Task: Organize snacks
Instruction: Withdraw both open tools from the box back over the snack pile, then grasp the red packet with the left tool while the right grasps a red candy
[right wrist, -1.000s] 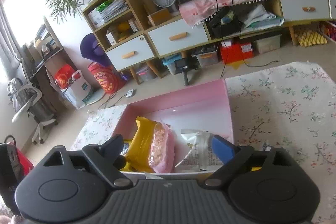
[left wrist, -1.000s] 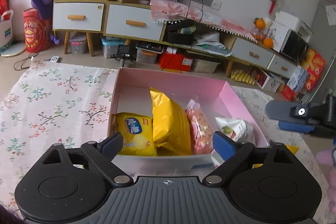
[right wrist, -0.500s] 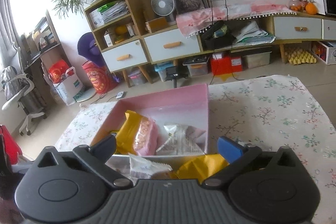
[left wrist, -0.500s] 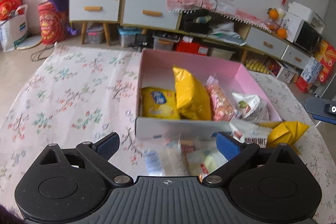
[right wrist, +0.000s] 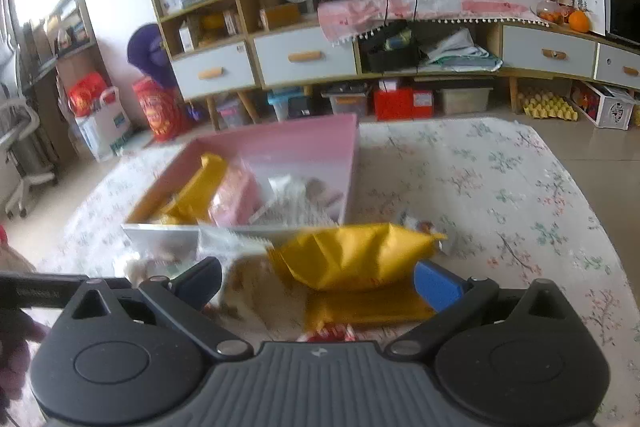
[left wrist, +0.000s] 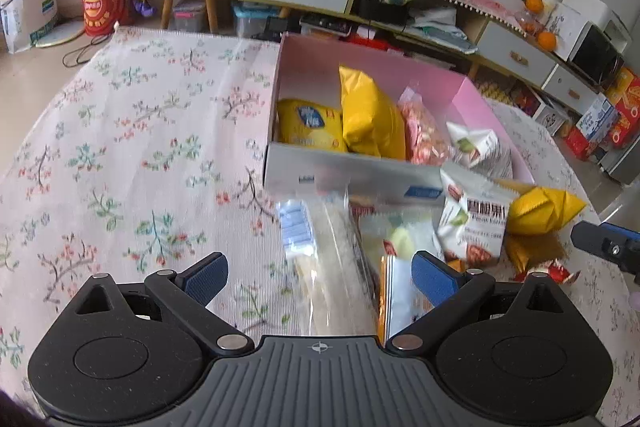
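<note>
A pink box (left wrist: 472, 95) stands on the flowered table with several snack bags upright in it: a yellow bag (left wrist: 370, 119), a pink bag (left wrist: 424, 135) and a white bag (left wrist: 480, 147). Loose snacks lie in front of the box: a clear packet (left wrist: 332, 259), a white nut packet (left wrist: 476, 227) and a yellow bag (left wrist: 540, 207). My left gripper (left wrist: 320, 279) is open and empty above the clear packet. My right gripper (right wrist: 318, 283) is open and empty over the loose yellow bag (right wrist: 352, 255); the box (right wrist: 280, 143) lies beyond it.
The flowered tablecloth (left wrist: 120, 147) covers the table to the left of the box and to its right (right wrist: 500, 195). Cabinets with drawers (right wrist: 304, 55) and floor clutter stand behind the table. The right gripper's finger shows at the left wrist view's right edge (left wrist: 608, 247).
Both grippers have pulled back from the box and lowered toward the table. The loose snacks in front of the box have come into view under them. Both stay open.
</note>
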Motion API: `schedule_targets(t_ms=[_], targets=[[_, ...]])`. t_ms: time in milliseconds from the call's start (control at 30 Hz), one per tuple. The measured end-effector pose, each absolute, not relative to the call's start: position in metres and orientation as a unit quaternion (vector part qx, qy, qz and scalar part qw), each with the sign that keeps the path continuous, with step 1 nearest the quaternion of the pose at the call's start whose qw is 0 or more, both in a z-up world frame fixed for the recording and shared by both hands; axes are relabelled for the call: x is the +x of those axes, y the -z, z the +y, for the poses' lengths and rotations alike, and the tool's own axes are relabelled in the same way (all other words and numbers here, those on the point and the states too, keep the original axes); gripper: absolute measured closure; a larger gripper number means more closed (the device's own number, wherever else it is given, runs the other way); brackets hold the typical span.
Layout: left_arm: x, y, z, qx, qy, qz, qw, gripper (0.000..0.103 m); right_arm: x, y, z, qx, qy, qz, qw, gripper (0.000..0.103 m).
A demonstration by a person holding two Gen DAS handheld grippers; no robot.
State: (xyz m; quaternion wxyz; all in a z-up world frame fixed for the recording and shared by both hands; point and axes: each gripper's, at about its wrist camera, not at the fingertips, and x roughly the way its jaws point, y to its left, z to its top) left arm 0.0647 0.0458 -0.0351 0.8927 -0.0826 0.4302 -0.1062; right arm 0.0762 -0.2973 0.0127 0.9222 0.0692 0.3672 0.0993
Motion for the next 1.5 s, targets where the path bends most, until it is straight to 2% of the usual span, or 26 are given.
schedule_targets(t_ms=[233, 533, 700, 833, 967, 1333, 1500], targets=[[0.053, 0.04, 0.04, -0.092, 0.125, 0.451, 0.879, 0.004, 0.069, 0.004, -0.299, 0.038, -0.089, 0.401, 0.911, 0.011], [0.026, 0.019, 0.012, -0.042, 0.213, 0.425, 0.878, 0.007, 0.067, 0.009, -0.304, 0.049, -0.095, 0.425, 0.899, 0.011], [0.015, 0.022, -0.008, -0.008, 0.258, 0.43, 0.865, 0.019, 0.067, 0.012, -0.303, 0.047, -0.101, 0.435, 0.893, 0.011], [0.012, 0.03, -0.018, 0.013, 0.282, 0.44, 0.853, 0.036, 0.07, 0.017, -0.304, 0.063, -0.1, 0.452, 0.884, 0.011], [0.011, 0.038, -0.023, 0.033, 0.286, 0.446, 0.847, 0.048, 0.071, 0.019, -0.303, 0.061, -0.1, 0.46, 0.88, 0.012], [0.01, 0.044, -0.03, 0.075, 0.279, 0.452, 0.844, 0.061, 0.072, 0.022, -0.294, 0.045, -0.103, 0.467, 0.877, 0.017], [0.011, 0.044, -0.027, 0.077, 0.273, 0.452, 0.846, 0.07, 0.073, 0.023, -0.293, 0.039, -0.102, 0.469, 0.876, 0.026]])
